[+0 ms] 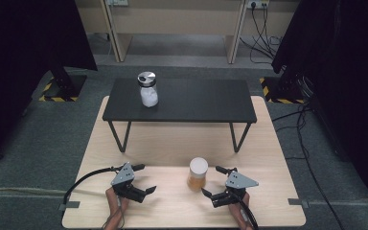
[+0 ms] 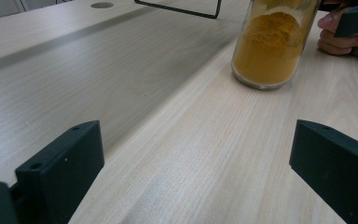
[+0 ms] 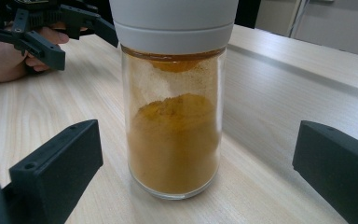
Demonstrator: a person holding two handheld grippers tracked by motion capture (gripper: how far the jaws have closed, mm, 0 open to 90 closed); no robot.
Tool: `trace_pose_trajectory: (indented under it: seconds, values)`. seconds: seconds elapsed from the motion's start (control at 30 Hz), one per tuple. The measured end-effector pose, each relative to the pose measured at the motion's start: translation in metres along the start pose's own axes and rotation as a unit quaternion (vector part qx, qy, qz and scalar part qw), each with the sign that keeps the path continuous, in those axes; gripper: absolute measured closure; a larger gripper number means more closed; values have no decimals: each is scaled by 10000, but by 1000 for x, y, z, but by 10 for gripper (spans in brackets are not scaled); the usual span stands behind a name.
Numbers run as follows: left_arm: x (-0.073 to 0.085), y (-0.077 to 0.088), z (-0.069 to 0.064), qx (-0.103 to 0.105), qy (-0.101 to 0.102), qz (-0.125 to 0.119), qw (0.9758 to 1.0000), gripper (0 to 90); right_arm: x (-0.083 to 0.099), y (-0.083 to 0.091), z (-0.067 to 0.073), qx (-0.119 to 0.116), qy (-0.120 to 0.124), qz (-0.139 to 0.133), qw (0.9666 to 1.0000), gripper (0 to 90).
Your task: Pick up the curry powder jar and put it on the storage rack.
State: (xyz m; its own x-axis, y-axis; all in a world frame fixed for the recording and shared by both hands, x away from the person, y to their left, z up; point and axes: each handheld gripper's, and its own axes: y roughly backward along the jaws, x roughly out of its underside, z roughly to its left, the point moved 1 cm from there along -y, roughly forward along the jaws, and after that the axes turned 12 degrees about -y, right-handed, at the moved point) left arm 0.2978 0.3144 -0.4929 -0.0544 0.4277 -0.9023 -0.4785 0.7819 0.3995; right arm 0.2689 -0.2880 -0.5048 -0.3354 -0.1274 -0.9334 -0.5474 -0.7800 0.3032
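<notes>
The pale wooden bench (image 1: 124,143) carries a low black shelf (image 1: 196,103) on thin metal legs at its far side, and on the shelf's left part stands a jar of white powder (image 1: 148,89) with a metal lid.

Nearer the person, on the bare wood, stands a glass jar of yellow-orange powder (image 3: 173,135) with a white cap (image 3: 174,18), upright and roughly half full.

The right claw (image 1: 210,195) sits just beside this jar, its jaws spread wide with the jar framed between them and nothing held. The left claw (image 1: 146,191) is well apart from the jar, also wide open and empty, resting low over the wood.

The jar is tall, narrow and smooth. If the right claw closes off-centre, or one jaw meets the glass first, the jar would likely tip or skid away. A grip on the cap alone might slip. A grip that is too light could let the glass slide down on lifting.
</notes>
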Motion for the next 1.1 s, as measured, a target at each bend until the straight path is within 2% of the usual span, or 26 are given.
trace_pose_trajectory:
  seconds: [0.17,0.3,0.4,0.47,0.7,0.87,0.97,1.1]
  values:
    - [0,0,0,2,1,-1,10000,23,0,-1,1,40,-27,-16,10000,15]
    - [0,0,0,6,0,-6,10000,23,0,-2,-3,-7,-214,-42,9998,15]
    - [0,0,0,1,3,-9,10000,24,0,-2,-4,-1,-461,-53,9989,19]
    - [0,0,0,3,-3,-15,10000,24,1,-2,-1,-20,-501,-169,9986,19]
    - [0,0,0,3,-5,-18,10000,25,-4,-4,11,-43,-477,-141,9988,22]
    - [1,0,0,3,-14,-25,10000,24,-5,-5,23,107,-451,-203,9987,4]
    - [0,0,0,4,-9,-19,10000,25,-8,-10,24,12,-383,-209,9990,9]
    - [0,0,0,4,-8,-19,10000,25,-10,-17,34,203,-374,-321,9986,74]
